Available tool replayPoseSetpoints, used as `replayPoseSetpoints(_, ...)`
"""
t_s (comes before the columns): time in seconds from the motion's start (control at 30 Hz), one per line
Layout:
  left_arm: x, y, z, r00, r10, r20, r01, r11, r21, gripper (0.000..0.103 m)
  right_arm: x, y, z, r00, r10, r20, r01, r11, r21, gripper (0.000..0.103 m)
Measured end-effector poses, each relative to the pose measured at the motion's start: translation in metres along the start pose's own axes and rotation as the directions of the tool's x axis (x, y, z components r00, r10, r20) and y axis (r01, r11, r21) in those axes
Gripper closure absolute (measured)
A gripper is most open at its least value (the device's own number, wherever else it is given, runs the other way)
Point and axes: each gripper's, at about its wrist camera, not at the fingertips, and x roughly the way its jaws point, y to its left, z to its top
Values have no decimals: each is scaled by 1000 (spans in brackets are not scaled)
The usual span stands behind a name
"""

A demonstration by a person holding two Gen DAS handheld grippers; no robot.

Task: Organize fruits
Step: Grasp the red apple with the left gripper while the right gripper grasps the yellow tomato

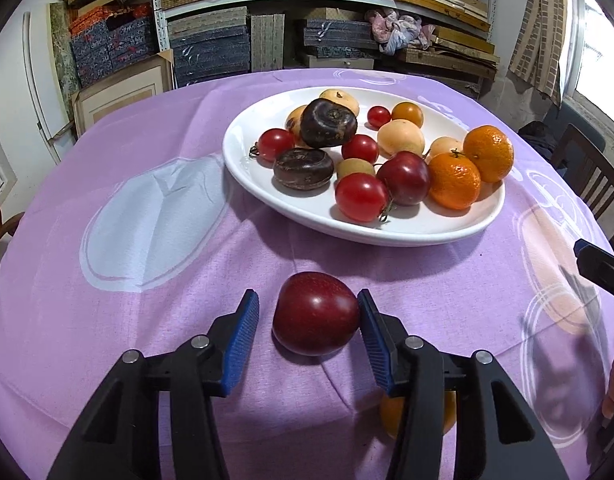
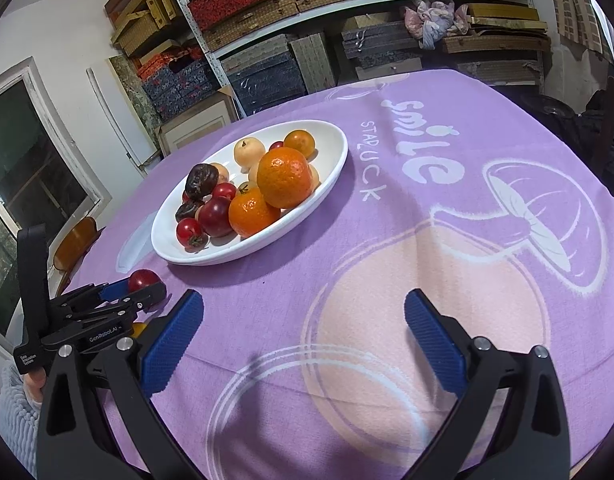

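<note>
Nearest to the near edge of the table, an orange fruit lies on the cloth, mostly hidden under the right finger of the left hand-held gripper, so I cannot say more about its kind. The left hand-held gripper stands half open around a dark red plum that rests on the purple tablecloth; the right blue pad touches the skin of the plum, while the left pad is a little apart from it, so the fruit is not clamped. I judge this pose is for taking or leaving the plum, which is still outside the dish. The plum is smooth, glossy and round; the pads are ribbed rubber, good for such slippery skin. The right hand-held gripper hangs wide open and empty over a pale printed circle of the woven cloth, probably waiting. Farther, toward the middle of the table, the white oval plate, glazed and shallow, holds the collected fruits: shiny cherry tomatoes, another plum, two pebbly mandarins, pale yellow round fruits and two dark wrinkled ones.
</note>
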Motion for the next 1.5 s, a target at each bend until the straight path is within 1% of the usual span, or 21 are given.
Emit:
replayPoseSetpoints(0.07,-1,1,-1,1000,2,2,-2,1000,2,52,0,0,0,1000,-1,-1,1,1000,0,4)
replayPoseSetpoints(0.13,-3,0,-3,1000,19,16,-19,1000,16,52,0,0,0,1000,0,-1,0,1000,1,4)
replayPoseSetpoints(0.27,-6,-5,-4,998,44,43,-46,998,51,57,1,0,-1,1000,-1,0,1,1000,-2,4)
replayPoseSetpoints(0.33,-6,-7,-4,998,40,47,-42,997,60,62,1,0,-1,1000,0,-2,0,1000,-1,4)
replayPoseSetpoints(0.37,-6,-7,-3,998,43,47,-46,997,62,62,1,1,-2,1000,0,-2,0,1000,-3,4)
replayPoseSetpoints(0.67,-14,1,-7,997,53,61,-55,998,30,62,1,5,-3,1000,8,0,-8,1000,-17,4)
replayPoseSetpoints(0.83,-30,15,-14,995,63,73,-63,998,-8,62,3,9,-4,1000,7,-6,-7,999,-40,4)
replayPoseSetpoints(0.93,-45,28,-21,994,80,77,-78,996,-31,62,3,9,-5,1000,7,-6,-8,999,-39,4)
replayPoseSetpoints(1.07,-64,39,-42,992,109,66,-107,994,-29,62,4,11,-5,1000,29,-3,-30,998,-50,4)
replayPoseSetpoints(1.17,-71,43,-59,993,104,61,-102,994,-43,62,1,24,-8,998,62,5,-61,992,-111,4)
replayPoseSetpoints(1.3,-74,46,-74,994,94,58,-90,994,-56,62,-5,60,-18,994,112,0,-109,964,-241,4)
replayPoseSetpoints(1.37,-76,47,-75,995,81,60,-77,995,-60,62,-4,84,-25,990,137,-29,-139,938,-319,4)
replayPoseSetpoints(1.5,-75,50,-76,997,65,51,-61,995,-74,62,10,129,-40,988,110,-103,-146,877,-458,4)
